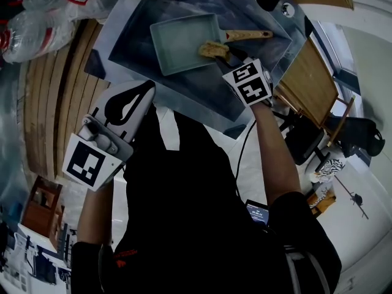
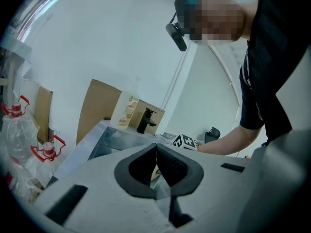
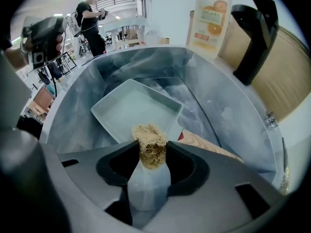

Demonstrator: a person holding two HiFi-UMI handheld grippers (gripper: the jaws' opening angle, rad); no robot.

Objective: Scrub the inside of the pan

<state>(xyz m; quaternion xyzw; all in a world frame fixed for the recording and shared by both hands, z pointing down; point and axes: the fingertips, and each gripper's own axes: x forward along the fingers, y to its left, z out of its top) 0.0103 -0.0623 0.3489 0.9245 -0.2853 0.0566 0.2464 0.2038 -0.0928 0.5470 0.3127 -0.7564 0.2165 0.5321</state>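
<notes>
A pale green rectangular pan [image 1: 180, 41] with a wooden handle [image 1: 248, 35] lies in the steel sink [image 1: 141, 54]. My right gripper [image 1: 224, 56] is shut on a tan fibrous scrubber [image 1: 212, 49], which it holds at the pan's corner beside the handle. In the right gripper view the scrubber [image 3: 151, 144] sits between the jaws of the right gripper [image 3: 152, 152], just over the near rim of the pan [image 3: 133, 108]. My left gripper [image 1: 149, 89] hangs outside the sink at its near edge. In its own view the left gripper [image 2: 156, 147] is shut with nothing in it.
A black faucet [image 3: 253, 33] and an orange-printed carton [image 3: 211, 17] stand behind the sink. Plastic bottles [image 1: 43, 8] lie on the slatted wooden counter [image 1: 61, 97] to the left. A wooden board [image 1: 309, 78] is right of the sink. Another person [image 3: 92, 21] stands far behind.
</notes>
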